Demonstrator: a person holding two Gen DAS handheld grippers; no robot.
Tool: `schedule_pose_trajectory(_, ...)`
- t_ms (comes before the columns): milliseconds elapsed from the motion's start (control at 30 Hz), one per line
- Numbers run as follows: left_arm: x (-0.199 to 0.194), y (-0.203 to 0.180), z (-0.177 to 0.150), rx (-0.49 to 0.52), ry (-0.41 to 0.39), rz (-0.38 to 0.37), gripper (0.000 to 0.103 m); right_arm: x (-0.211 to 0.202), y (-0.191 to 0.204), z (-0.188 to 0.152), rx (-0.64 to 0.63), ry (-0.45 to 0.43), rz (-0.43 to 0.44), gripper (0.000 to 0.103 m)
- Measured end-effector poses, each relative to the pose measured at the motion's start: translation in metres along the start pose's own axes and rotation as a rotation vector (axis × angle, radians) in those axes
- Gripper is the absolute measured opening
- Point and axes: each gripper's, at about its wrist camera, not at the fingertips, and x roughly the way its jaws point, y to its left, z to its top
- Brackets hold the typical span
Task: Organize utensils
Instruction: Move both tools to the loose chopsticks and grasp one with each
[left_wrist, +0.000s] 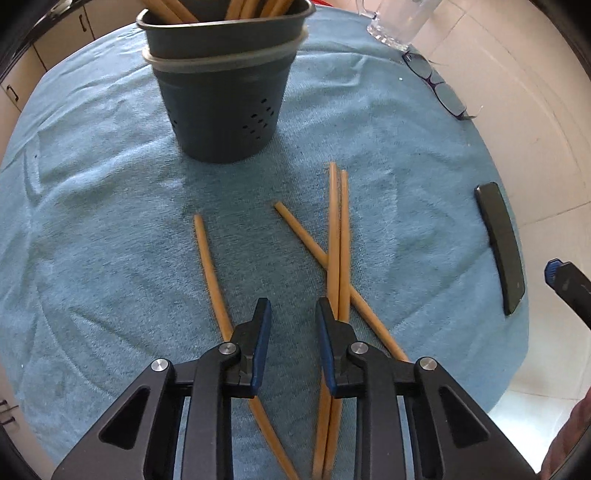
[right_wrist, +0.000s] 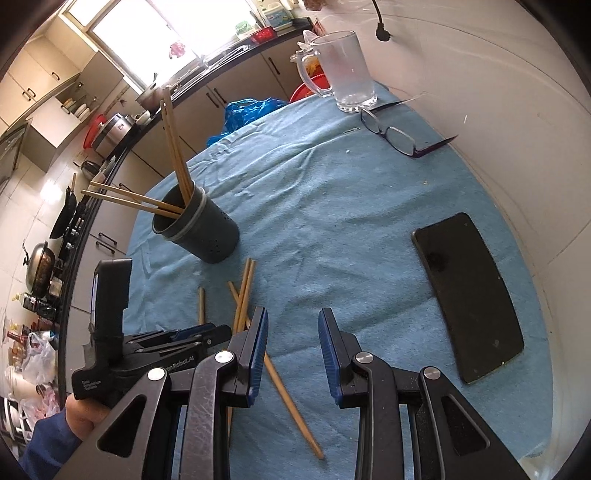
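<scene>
Several wooden chopsticks (left_wrist: 334, 236) lie loose on the blue towel (left_wrist: 110, 221): a pair side by side crossing a third, and one (left_wrist: 210, 266) apart on the left. They also show in the right wrist view (right_wrist: 243, 291). A dark grey holder (left_wrist: 221, 96) with several chopsticks stands behind; it shows in the right wrist view (right_wrist: 207, 232) too. My left gripper (left_wrist: 293, 310) is open and empty, low over the near ends of the chopsticks. My right gripper (right_wrist: 293, 317) is open and empty, above the towel to the right of them.
A black phone (right_wrist: 469, 295) lies on the towel at the right, near the table edge. Glasses (right_wrist: 395, 136) and a clear glass mug (right_wrist: 347, 74) sit at the far right. A white wall runs along the right. Kitchen counters lie beyond on the left.
</scene>
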Motion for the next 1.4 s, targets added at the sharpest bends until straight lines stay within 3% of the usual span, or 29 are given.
schedule_pose_trajectory(400,-0.005,-0.016,0.002,0.101,-0.056,0.02,0.023,-0.001,-0.004,0.001,0.004,-0.002,-0.009,0.031)
schedule_pose_trajectory(633,-0.003,-0.019,0.004,0.113,-0.063,-0.028,0.017,0.0,-0.004,0.0,0.006,0.004,-0.01,0.031)
schedule_pose_trajectory(767,-0.004,-0.019,0.002,0.133,-0.057,-0.013,0.017,0.0,-0.007,0.0,0.013,0.001,-0.015,0.031)
schedule_pose_trajectory(1000,0.009,-0.018,0.008,0.108,-0.044,0.01,0.015,-0.002,-0.011,-0.002,0.021,0.0,-0.017,0.031)
schedule_pose_trajectory(1067,0.011,-0.018,0.013,0.08,-0.045,0.011,0.008,-0.001,-0.012,-0.002,0.022,0.003,-0.017,0.031)
schedule_pose_trajectory(1200,0.009,-0.008,0.011,0.019,-0.044,-0.009,0.007,0.0,-0.011,-0.003,0.019,0.01,-0.01,0.031)
schedule_pose_trajectory(1400,-0.013,0.008,-0.003,-0.029,-0.108,-0.036,0.007,0.008,-0.006,-0.003,0.017,0.032,0.01,0.031)
